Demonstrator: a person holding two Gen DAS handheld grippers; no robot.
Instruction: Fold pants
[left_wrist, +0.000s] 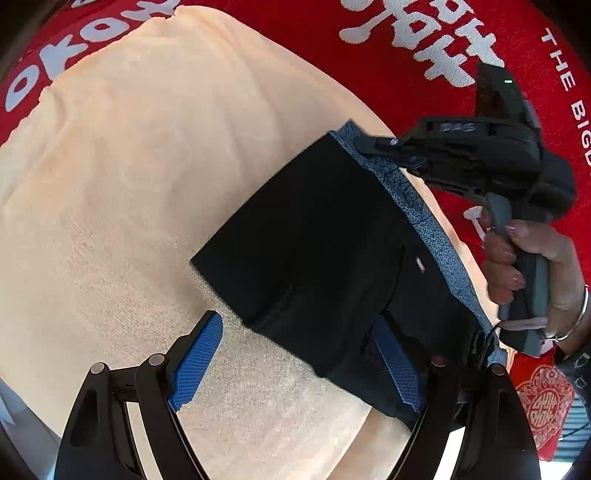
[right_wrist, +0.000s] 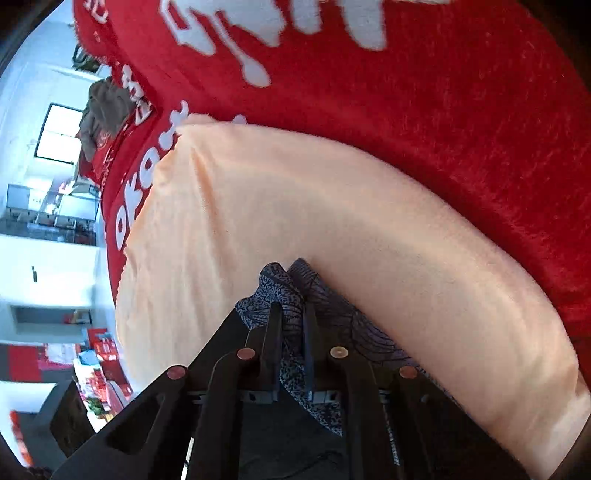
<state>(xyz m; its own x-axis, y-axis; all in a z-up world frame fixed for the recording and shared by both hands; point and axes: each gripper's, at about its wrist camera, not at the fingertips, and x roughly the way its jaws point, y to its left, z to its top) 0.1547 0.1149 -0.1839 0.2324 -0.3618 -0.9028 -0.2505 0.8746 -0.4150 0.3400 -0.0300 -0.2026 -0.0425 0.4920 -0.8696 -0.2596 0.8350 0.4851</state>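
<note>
Black pants (left_wrist: 325, 266), folded into a compact rectangle, lie on a peach towel (left_wrist: 129, 184) spread over a red blanket (left_wrist: 369, 44) with white lettering. The right tool (right_wrist: 293, 317) is clamped on the speckled blue-grey waistband (right_wrist: 273, 291) at the pants' far corner. The left tool (left_wrist: 295, 362) is spread apart, straddling the near edge. Bare towel stretches wide to the left.

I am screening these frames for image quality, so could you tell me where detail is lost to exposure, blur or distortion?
Left wrist view: the black pants are underexposed, with almost no fold detail, and the fisheye bends the peach towel. Right wrist view: the window is blown out, the background room is soft, and the right claw looks dark.
</note>
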